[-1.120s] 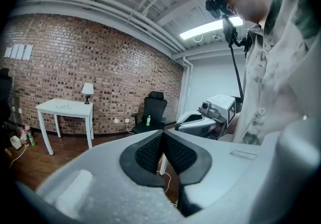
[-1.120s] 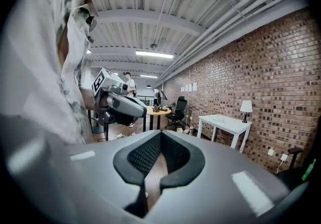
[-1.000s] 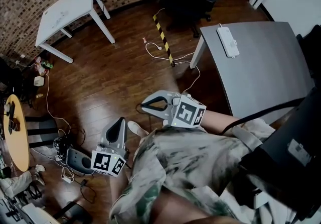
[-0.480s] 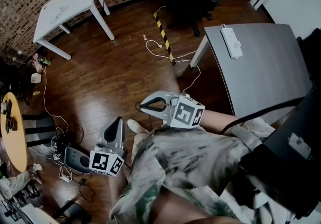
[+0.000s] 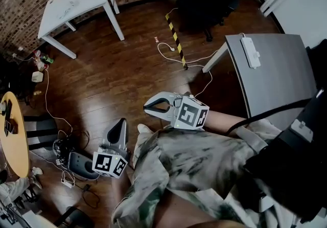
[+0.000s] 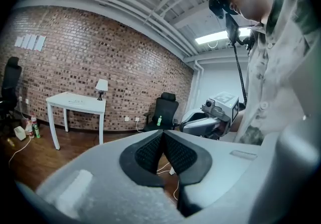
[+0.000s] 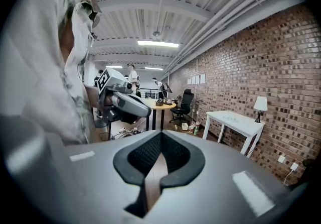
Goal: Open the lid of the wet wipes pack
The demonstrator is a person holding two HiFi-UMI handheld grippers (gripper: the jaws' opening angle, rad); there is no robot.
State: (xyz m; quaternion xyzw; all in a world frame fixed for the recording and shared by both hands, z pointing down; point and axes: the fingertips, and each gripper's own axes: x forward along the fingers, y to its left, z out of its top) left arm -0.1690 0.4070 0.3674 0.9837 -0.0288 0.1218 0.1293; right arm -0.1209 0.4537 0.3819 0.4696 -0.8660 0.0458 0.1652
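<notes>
no wet wipes pack shows in any of the three views, so where it lies and whether its lid is open or closed cannot be told, and the pictures do not settle how far along the task is.

the person stands over a dark wooden floor (image 5: 117, 78). the left hand-held gripper (image 5: 121, 122) hangs low at the person's side, and its own view shows its jaws pressed together with nothing between them. the right hand-held gripper (image 5: 147, 107) is held in front of the body, pointing to the left. its jaws also meet at the tips, and only floor shows through the slit behind them.

a grey table (image 5: 276, 78) stands off to the right, well apart from both grippers, and the only thing seen on it is a white power strip (image 5: 252, 52). a white table (image 5: 76, 4) stands by the brick wall.

for the lid to be worked at all, the pack would have to come into reach of the grippers.
</notes>
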